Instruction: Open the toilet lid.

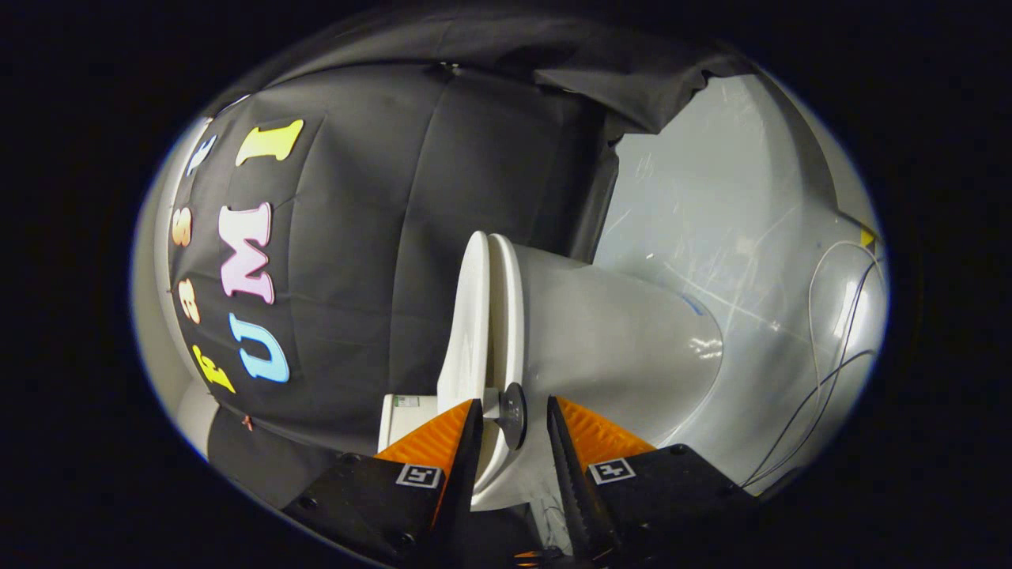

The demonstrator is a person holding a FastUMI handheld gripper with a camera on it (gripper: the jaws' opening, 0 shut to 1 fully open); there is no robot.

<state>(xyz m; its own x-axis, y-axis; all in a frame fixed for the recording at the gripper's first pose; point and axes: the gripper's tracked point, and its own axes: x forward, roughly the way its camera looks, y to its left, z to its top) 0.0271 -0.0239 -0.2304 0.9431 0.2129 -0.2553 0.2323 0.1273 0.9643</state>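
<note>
Toilet lid (466,316) in the gripper view is down on the seat (506,316) above the white bowl (617,340), its edge and a small dark knob (512,412) sitting in the gap between the fingers. The gripper (512,415) is partly open, gripping nothing that I can see. I'd say the risk is pinching lid and seat together, or just slipping off that thin edge.

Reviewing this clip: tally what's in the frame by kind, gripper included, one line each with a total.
Toilet, lid closed on it: 1
Black knob by the lid's rim, between the fingers: 1
Gripper, fingers open either side of the knob: 1
Thin cables on the floor: 2, as far as I can tell
Total: 5
</note>
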